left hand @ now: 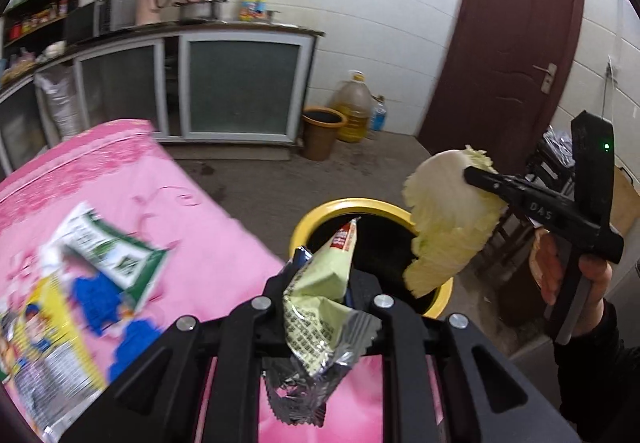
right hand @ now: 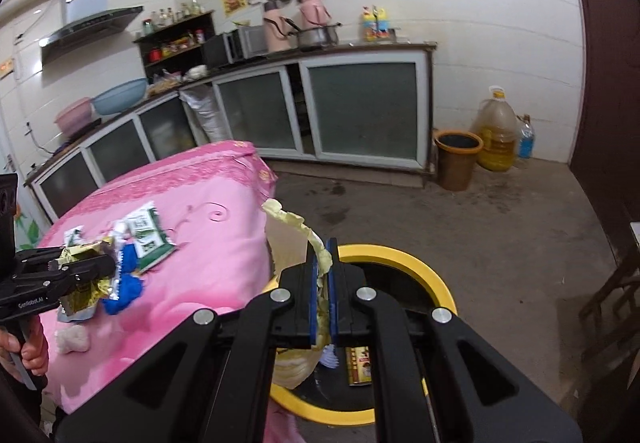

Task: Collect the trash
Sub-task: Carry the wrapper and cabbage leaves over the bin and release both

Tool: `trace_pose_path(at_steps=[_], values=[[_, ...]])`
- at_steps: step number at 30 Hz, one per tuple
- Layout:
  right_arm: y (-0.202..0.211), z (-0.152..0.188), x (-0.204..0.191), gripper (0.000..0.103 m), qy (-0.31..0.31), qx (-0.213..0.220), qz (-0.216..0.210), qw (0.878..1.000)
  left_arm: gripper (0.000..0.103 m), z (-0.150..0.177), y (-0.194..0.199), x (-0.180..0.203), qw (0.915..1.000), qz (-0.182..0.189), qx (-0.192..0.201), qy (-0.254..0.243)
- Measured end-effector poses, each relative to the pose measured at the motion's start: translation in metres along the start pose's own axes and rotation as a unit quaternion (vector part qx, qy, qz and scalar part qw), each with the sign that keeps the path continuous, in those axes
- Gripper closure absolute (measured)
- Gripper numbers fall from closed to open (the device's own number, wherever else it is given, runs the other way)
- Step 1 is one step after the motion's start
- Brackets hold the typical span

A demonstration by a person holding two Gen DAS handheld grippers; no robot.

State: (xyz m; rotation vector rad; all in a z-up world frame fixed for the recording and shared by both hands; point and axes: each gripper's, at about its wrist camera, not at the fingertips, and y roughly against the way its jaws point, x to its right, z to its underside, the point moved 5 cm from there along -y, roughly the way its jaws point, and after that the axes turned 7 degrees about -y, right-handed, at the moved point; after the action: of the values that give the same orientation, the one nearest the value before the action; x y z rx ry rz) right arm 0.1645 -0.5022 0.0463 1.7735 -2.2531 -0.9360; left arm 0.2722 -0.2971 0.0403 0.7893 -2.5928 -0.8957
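The right gripper [right hand: 324,283] pinched a limp, crinkled cabbage leaf [left hand: 448,219] between its blue pads, holding it over the yellow-rimmed bin [left hand: 320,217]. The left gripper [left hand: 320,283] clamped a crumpled pale-green foil wrapper [left hand: 320,307], at the bin's near edge. To do the drop well, each load should probably be centred over the dark opening before the jaws part (the floppy leaf hung near the rim). More glossy packets [right hand: 146,235] lay on the soft pink tablecloth [left hand: 208,243] beside the bin.
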Motion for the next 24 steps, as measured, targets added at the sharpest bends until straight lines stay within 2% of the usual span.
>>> trace_pose_path(at_steps=[7, 12, 22, 23, 24], values=[[-0.032, 0.008, 0.034, 0.098, -0.026, -0.027, 0.024, 0.999, 0.088, -0.011, -0.068, 0.025, 0.9989, 0.031, -0.035, 0.000], [-0.050, 0.013, 0.051, 0.098, -0.034, -0.041, 0.041, 0.998, 0.088, -0.016, -0.102, 0.037, 0.9980, 0.038, -0.051, -0.005], [-0.073, 0.029, 0.068, 0.097, -0.040, -0.067, 0.069, 0.995, 0.087, -0.021, -0.142, 0.056, 0.9961, 0.054, -0.070, -0.002], [-0.076, 0.030, 0.070, 0.096, -0.041, -0.074, 0.072, 0.994, 0.079, -0.020, -0.144, 0.058, 0.9962, 0.051, -0.070, -0.003], [-0.078, 0.031, 0.072, 0.096, -0.043, -0.078, 0.077, 0.993, 0.061, -0.020, -0.144, 0.059, 0.9965, 0.047, -0.069, -0.001]])
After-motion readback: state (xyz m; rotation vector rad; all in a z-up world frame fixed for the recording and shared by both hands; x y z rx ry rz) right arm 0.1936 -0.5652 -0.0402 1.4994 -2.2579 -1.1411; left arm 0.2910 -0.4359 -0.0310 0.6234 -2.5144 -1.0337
